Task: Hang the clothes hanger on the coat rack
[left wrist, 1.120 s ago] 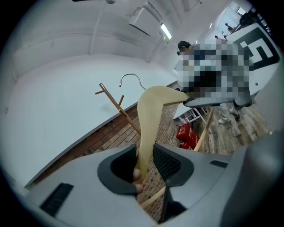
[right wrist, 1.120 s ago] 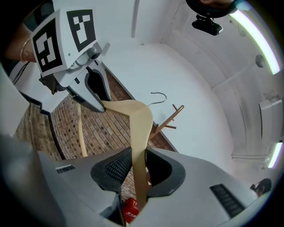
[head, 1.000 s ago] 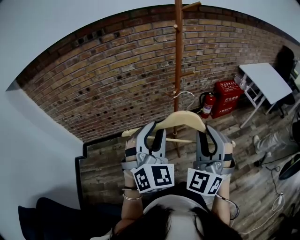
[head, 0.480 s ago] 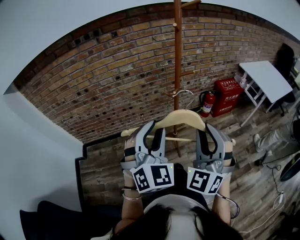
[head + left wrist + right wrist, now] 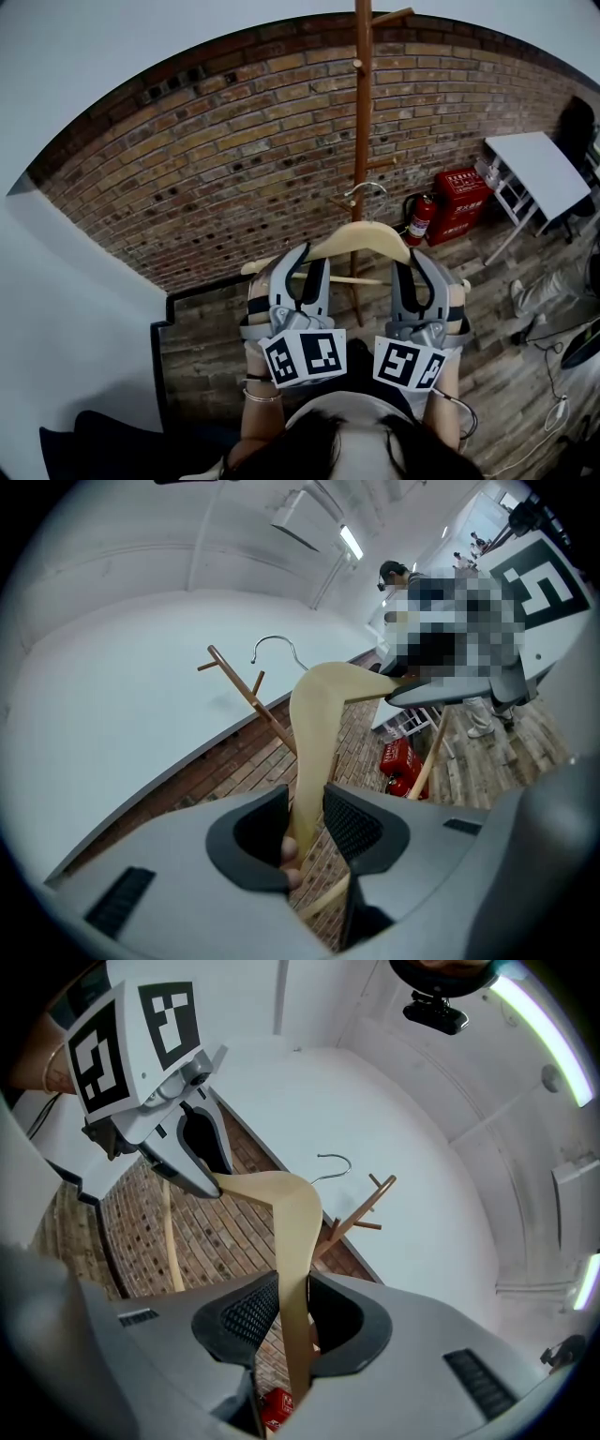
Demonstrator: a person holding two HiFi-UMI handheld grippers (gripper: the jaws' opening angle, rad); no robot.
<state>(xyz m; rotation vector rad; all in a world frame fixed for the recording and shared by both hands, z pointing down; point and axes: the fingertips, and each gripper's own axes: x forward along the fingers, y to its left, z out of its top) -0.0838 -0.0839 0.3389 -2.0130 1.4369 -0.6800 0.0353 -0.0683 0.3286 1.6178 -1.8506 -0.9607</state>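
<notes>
Red-brown brick wall (image 5: pixel 187 159) fills the background, and a tall wooden coat rack (image 5: pixel 362 141) stands before it. We keep our left claw (image 5: pixel 302 262) and right claw (image 5: pixel 412 264) each clenched on one arm of a pale wooden clothes hanger (image 5: pixel 361 239). Its metal hook (image 5: pixel 366 192) points to twelve o'clock, near the rack's pole and clear of the pegs.
</notes>
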